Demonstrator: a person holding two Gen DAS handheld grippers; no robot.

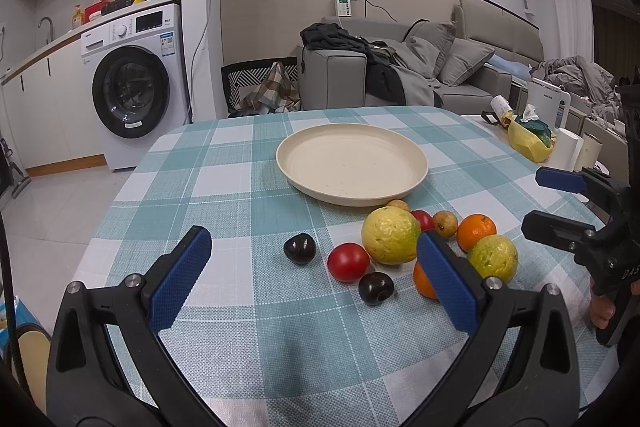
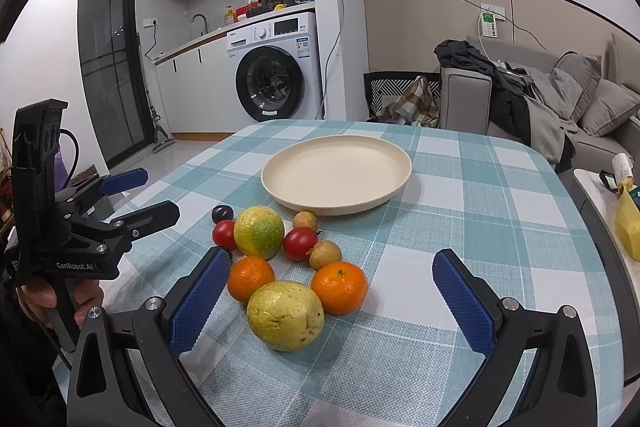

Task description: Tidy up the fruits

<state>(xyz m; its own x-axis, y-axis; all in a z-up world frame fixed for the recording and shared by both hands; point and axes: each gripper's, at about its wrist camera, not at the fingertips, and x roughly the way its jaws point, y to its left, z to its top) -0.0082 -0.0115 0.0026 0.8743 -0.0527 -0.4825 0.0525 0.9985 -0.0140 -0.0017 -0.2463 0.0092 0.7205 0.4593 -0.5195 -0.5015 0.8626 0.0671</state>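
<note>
**Fruit cluster ahead of both grippers, plate bare**

Left wrist view: left gripper (image 1: 316, 277) spread wide, holding nothing. Fruit cluster lies fwd-right – a red tomato (image 1: 348, 261) and a dark plum (image 1: 376, 287) sit between the fingers; right pad (image 1: 448, 283) covers part of an orange. Cream plate (image 1: 352, 163) beyond, on checked tablecloth (image 1: 224, 187).

Right wrist view: right gripper (image 2: 328, 301) spread, nothing held. Yellow-green guava (image 2: 285, 315) between the fingers, rough skin; mandarin (image 2: 339, 287) touching it. Left gripper hovers apart, at left.
</note>
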